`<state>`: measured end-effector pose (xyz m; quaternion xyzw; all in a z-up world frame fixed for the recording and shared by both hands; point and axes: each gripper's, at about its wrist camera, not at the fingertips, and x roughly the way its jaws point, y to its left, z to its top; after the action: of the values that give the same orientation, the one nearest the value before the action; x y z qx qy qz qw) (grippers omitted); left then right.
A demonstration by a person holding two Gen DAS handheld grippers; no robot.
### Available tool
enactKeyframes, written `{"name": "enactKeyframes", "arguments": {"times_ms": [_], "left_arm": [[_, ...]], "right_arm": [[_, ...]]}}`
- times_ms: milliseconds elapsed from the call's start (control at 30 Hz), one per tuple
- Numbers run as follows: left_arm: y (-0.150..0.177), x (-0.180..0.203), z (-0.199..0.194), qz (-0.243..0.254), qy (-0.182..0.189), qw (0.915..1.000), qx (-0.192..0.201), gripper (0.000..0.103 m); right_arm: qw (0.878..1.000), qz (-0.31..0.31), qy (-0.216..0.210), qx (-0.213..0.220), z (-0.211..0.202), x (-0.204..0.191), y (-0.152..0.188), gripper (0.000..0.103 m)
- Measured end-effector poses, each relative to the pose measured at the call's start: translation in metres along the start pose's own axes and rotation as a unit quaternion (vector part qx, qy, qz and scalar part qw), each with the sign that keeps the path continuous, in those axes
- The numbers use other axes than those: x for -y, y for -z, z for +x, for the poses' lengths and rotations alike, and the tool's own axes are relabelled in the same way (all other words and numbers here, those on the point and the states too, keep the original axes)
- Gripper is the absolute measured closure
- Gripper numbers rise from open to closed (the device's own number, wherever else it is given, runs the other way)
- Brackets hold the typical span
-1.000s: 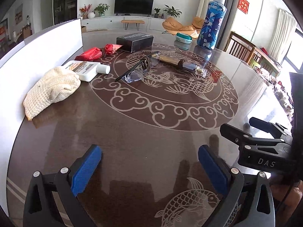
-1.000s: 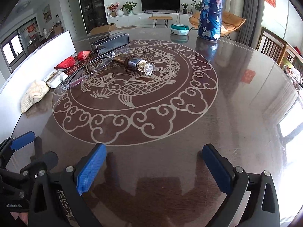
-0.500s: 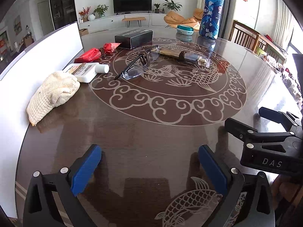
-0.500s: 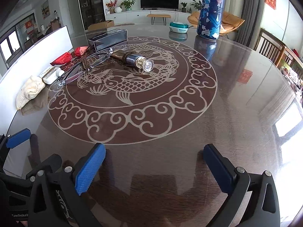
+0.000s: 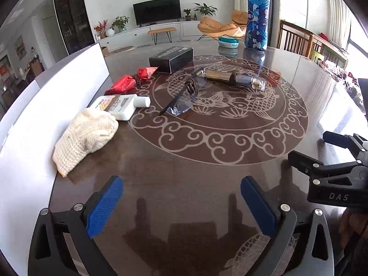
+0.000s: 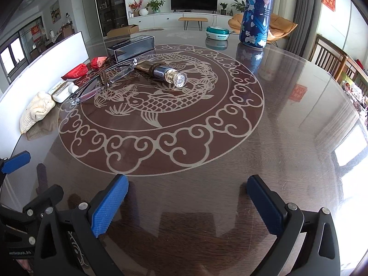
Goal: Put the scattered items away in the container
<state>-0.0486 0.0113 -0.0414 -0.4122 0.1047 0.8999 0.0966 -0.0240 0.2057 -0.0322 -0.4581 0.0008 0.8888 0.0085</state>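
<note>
Scattered items lie on the far left part of a round dark table: a cream knitted glove, a white tube, a red packet, clear glasses, a dark bottle lying on its side and a black box. My left gripper is open and empty above the near table edge. My right gripper is open and empty beside it. A white container wall runs along the table's left side.
A tall blue patterned bottle and a small teal case stand at the table's far side. Wooden chairs stand at the right. The right gripper shows in the left wrist view.
Both grippers have tilted up and drawn back slightly, so the items sit a little lower and nearer in view. Both stay open and empty. No item has moved.
</note>
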Motion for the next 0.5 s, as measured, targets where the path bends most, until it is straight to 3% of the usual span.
{"name": "enactKeyframes", "arguments": {"times_ms": [133, 233, 367, 500], "left_arm": [[-0.047, -0.039, 0.013, 0.002, -0.012, 0.9997, 0.023, 0.0], [-0.064, -0.067, 0.041, -0.025, -0.014, 0.9996, 0.008, 0.0], [-0.055, -0.086, 0.076, -0.073, -0.007, 0.9964, -0.042, 0.0], [-0.039, -0.06, 0.061, -0.057, 0.049, 0.997, -0.018, 0.0]], "right_arm": [[1.0, 0.0, 0.0, 0.0, 0.0, 0.0, 0.0, 0.0], [1.0, 0.0, 0.0, 0.0, 0.0, 0.0, 0.0, 0.0], [1.0, 0.0, 0.0, 0.0, 0.0, 0.0, 0.0, 0.0], [1.0, 0.0, 0.0, 0.0, 0.0, 0.0, 0.0, 0.0]]}}
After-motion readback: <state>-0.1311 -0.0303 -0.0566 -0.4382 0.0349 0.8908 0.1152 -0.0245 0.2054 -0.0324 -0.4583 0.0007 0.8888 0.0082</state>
